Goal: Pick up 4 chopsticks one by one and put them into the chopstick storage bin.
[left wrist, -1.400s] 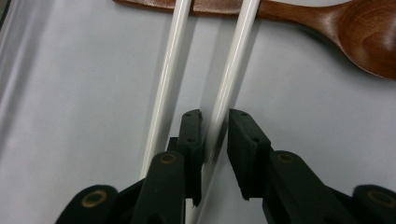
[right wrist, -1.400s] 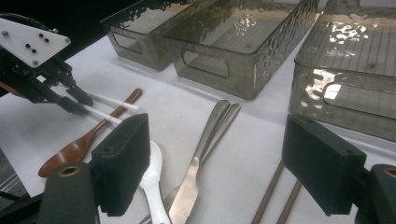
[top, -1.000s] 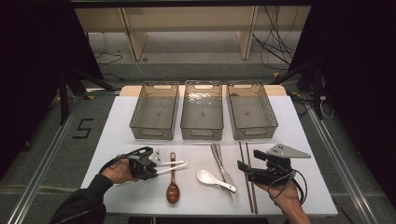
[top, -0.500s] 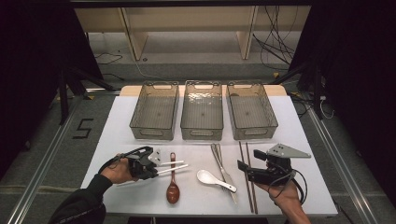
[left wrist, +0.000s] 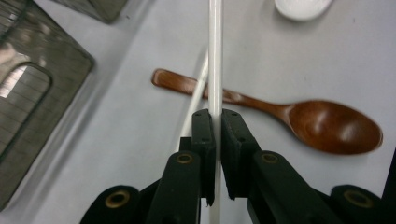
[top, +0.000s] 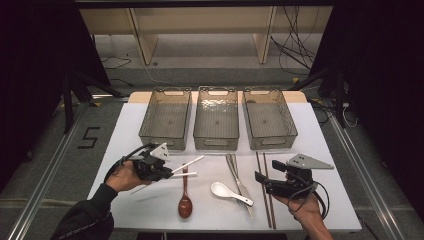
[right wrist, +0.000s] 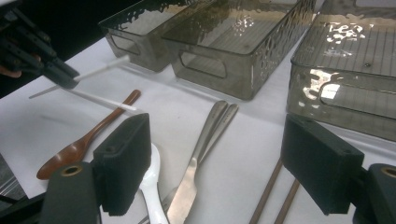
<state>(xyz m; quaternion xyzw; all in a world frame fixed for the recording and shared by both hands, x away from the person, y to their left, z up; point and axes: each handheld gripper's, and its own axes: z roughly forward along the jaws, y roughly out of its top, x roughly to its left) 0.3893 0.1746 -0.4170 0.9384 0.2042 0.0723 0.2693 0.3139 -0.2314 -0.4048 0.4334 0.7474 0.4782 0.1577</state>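
Now my left claw (top: 167, 171) is clamped tight on 1 thin white plastic chopstick (left wrist: 215, 56), its pads pressing it from both sides; in the high view it sits at the lower left of the frame, raised off the white table (top: 125, 130). A second white chopstick (top: 187, 164) slants just beside the first, and I cannot tell whether my pads grip it too. Below their tips lies a brown wooden spoon (top: 185, 200), then a white ceramic soup spoon (top: 227, 192), 2 steel knives (top: 237, 177) and 2 dark brown chopsticks (top: 265, 190). My right claw (top: 265, 181), lower right, gapes wide and empty. 3 clear smoky plastic bins (top: 216, 142) line the frame's middle.
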